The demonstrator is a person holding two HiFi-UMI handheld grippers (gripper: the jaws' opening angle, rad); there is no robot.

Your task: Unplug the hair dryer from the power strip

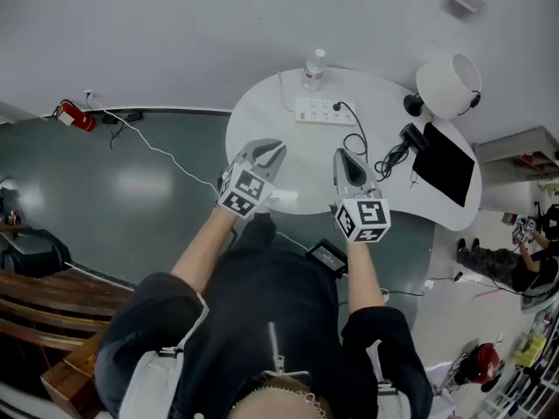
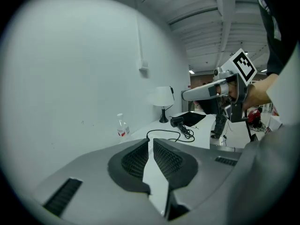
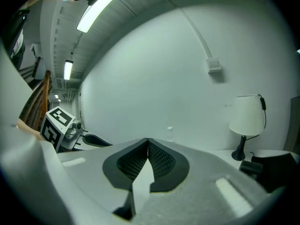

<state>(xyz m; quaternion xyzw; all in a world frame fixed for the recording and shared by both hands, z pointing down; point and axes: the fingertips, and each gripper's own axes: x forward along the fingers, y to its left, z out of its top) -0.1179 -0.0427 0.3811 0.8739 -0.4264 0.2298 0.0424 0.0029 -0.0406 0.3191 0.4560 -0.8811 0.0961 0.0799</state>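
**A:** How do the tongs stand?

**B:** The left tongs [image 1: 269,149] are all but together, with nothing between them. The right tongs [image 1: 346,157] are pressed together and also empty. Both hang over the near edge of the white bench [image 1: 262,120].

**A:** And the plug?

**B:** The white power strip [image 1: 319,112] lies ahead of both tongs, well apart from them. The black plug [image 1: 339,106] sits toward its right end. Its cord [image 1: 360,136] loops to the hair dryer [image 1: 410,136], ahead and right of the right tongs.

**A:** How will it handle?

**B:** Probably a small, rigid plug, seated tight. The strip looks light and may lift with it. I'd pin the strip with the left tongs and pinch the plug body, not the limp cord, with the right.
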